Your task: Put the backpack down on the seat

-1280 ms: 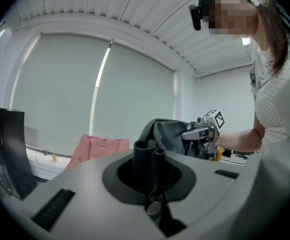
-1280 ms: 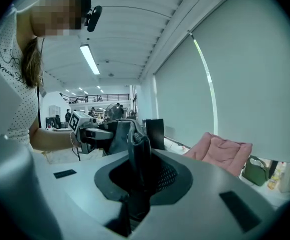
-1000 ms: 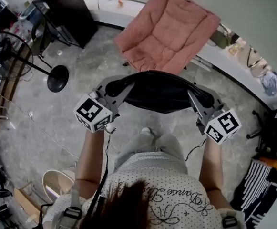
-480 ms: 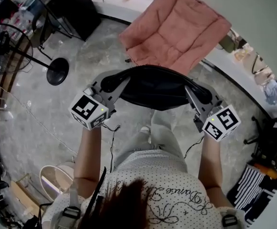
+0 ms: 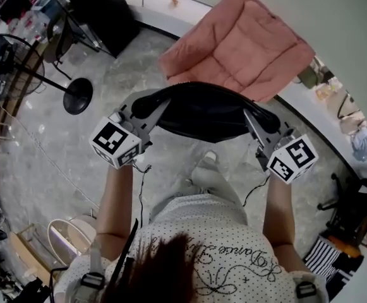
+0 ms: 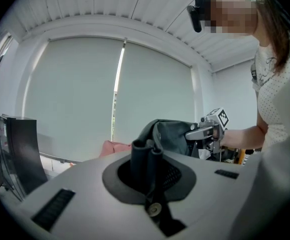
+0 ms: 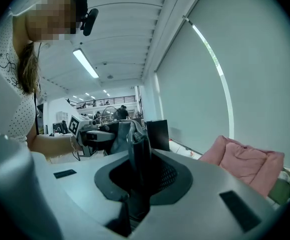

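A black backpack (image 5: 202, 112) hangs in the air in front of me, held at both ends. My left gripper (image 5: 143, 110) is shut on its left strap, which stands pinched between the jaws in the left gripper view (image 6: 145, 159). My right gripper (image 5: 259, 116) is shut on the right strap (image 7: 137, 154). The pink padded seat (image 5: 240, 43) lies just beyond the backpack, its near edge partly hidden behind the bag. Each gripper view shows the other gripper (image 6: 204, 131) (image 7: 92, 134) across the bag.
A fan stand with a round black base (image 5: 77, 96) is on the marble floor at the left, a black cabinet (image 5: 95, 11) behind it. A white ledge (image 5: 309, 106) runs along the wall at the right. A pale bin (image 5: 66, 238) sits at lower left.
The person has stepped forward, one foot now ahead. The backpack and both grippers have come a little nearer to the pink seat. Both grips are unchanged.
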### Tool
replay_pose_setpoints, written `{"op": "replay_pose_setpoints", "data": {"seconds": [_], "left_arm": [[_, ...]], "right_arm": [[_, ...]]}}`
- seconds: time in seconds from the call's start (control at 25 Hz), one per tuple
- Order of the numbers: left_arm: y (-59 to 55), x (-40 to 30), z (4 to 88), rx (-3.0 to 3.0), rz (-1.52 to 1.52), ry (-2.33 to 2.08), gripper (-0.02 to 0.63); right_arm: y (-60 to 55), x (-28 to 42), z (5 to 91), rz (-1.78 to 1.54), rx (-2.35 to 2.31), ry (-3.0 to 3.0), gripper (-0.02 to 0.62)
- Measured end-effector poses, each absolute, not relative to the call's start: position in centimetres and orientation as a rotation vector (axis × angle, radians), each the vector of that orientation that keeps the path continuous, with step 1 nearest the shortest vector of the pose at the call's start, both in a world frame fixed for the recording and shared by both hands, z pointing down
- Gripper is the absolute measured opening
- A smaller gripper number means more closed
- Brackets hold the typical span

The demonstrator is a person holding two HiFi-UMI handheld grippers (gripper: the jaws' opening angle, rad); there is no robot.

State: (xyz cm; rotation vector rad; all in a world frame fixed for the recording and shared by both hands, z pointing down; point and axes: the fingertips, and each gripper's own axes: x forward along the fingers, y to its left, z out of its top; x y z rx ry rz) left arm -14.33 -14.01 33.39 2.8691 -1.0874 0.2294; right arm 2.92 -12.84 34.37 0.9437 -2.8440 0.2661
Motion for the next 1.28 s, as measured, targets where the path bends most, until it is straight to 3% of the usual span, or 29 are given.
{"op": "replay_pose_setpoints", "data": {"seconds": [0.48, 1.28], "left_arm": [[-23.5, -8.0, 33.6, 2.852, 0.208, -1.072, 0.020], [-43.1, -6.5, 37.4, 2.882, 0.245, -0.762, 0.021]], "right_arm": [[-22.5, 9.3, 34.3, 0.251, 0.967, -2.824, 0.057], [-38.0, 10.0, 37.8, 0.391, 1.273, -2.669, 0.058]]}}
